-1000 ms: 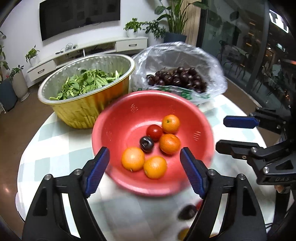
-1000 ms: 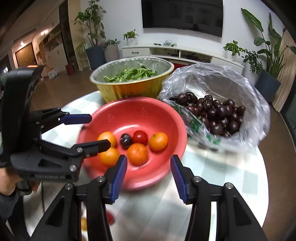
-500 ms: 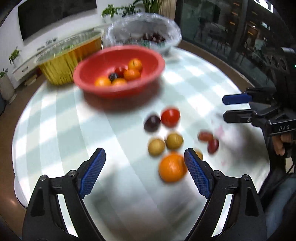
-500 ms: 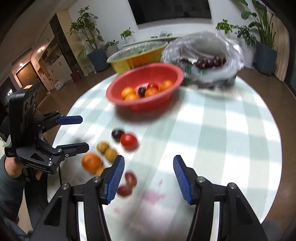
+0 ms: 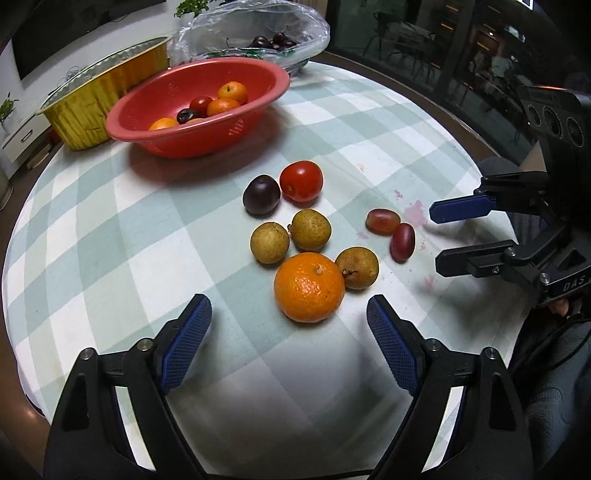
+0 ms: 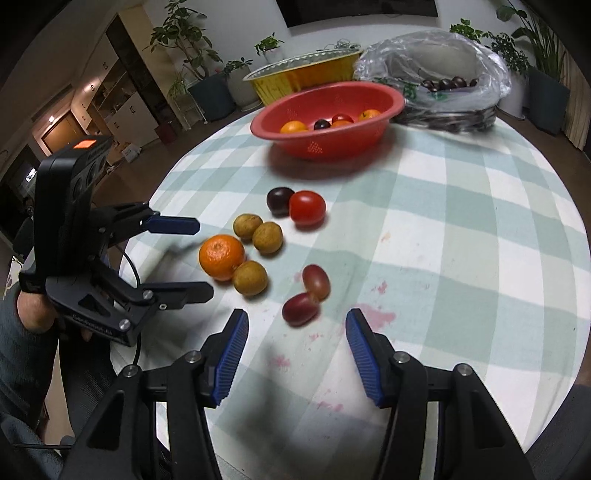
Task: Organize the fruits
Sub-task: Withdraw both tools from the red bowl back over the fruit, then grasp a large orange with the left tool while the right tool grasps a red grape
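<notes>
While a handful of fruit already sits in the red colander bowl (image 5: 199, 107) at the far side of the round table (image 5: 110, 229) (oranges, a tomato, a dark plum, at least five pieces visible), the job looks roughly half done, judging by what is left out. Loose on the checked cloth: one orange (image 5: 309, 287), three brownish longan-like fruits (image 5: 311, 230), a tomato (image 5: 301, 181) touching a dark plum (image 5: 261, 194), and two red grapes (image 6: 316, 281) lying against each other off to one side. That makes eight pieces to move. The left gripper (image 5: 288, 332) hangs just short of the orange, its jaws closing but well apart with nothing between them; the orange sits slightly ahead of the pads, not gripped. The right gripper (image 6: 295, 349) hovers just short of the grapes, jaws parted and empty, the nearer grape a little ahead of the gap. Likely next picks: orange for the left, a grape for the right. Gold foil tray (image 5: 99, 99) and the plastic bag of cherries (image 5: 258, 33) stand behind the bowl, apparently not part of the sorting. Pink juice stains (image 6: 373, 315) mark the cloth near the grapes, so they may be soft; a light squeeze seems wise.
</notes>
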`<state>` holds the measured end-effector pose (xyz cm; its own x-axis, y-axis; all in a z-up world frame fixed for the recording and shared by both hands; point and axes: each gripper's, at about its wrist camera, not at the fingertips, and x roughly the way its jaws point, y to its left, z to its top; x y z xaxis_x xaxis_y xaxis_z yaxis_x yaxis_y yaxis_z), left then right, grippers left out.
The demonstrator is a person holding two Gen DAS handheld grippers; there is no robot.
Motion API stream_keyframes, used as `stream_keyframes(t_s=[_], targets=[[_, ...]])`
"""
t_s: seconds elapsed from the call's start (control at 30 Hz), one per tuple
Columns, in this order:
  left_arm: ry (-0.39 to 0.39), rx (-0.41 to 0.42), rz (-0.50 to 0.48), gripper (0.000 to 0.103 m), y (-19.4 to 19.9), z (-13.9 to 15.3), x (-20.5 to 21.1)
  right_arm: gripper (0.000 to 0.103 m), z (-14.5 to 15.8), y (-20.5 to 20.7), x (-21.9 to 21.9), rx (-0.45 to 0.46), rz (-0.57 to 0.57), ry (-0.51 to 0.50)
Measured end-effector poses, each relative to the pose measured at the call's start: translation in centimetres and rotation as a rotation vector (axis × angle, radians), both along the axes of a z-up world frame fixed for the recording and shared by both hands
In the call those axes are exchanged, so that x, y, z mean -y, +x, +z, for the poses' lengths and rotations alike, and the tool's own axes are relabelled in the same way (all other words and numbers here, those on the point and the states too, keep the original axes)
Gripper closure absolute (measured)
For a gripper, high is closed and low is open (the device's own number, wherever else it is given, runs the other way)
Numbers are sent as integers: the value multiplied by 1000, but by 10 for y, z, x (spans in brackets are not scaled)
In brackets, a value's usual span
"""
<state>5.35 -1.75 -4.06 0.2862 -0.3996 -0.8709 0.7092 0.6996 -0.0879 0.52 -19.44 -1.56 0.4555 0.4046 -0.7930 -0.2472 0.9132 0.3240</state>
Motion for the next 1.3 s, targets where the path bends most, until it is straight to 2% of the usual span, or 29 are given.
stream_keyframes(t_s=[0.07,0.17,0.37,0.53,0.57,0.93,1.2,1.3], targets=[[-6,-19,-20,36,2,-1,2,45,-3,-1,1,-13,-7,10],[-5,-38,-40,45,5,-5,5,45,-6,-1,2,-34,-14,32],[-23,-45,-61,47,9,-6,7,45,-9,1,1,-51,-17,59],[-29,-48,-67,60,12,-9,12,46,-12,4,1,-67,-21,65],[-34,-51,-68,65,12,-8,12,46,-12,5,1,-67,-22,64],[-56,-40,-33,66,4,-7,6,55,-13,13,-3,-74,-35,50],[-125,-29,47,66,-5,3,-10,60,-14,21,-8,-88,-54,24],[-142,-25,65,66,-11,5,-14,64,-12,23,-12,-85,-54,-14]])
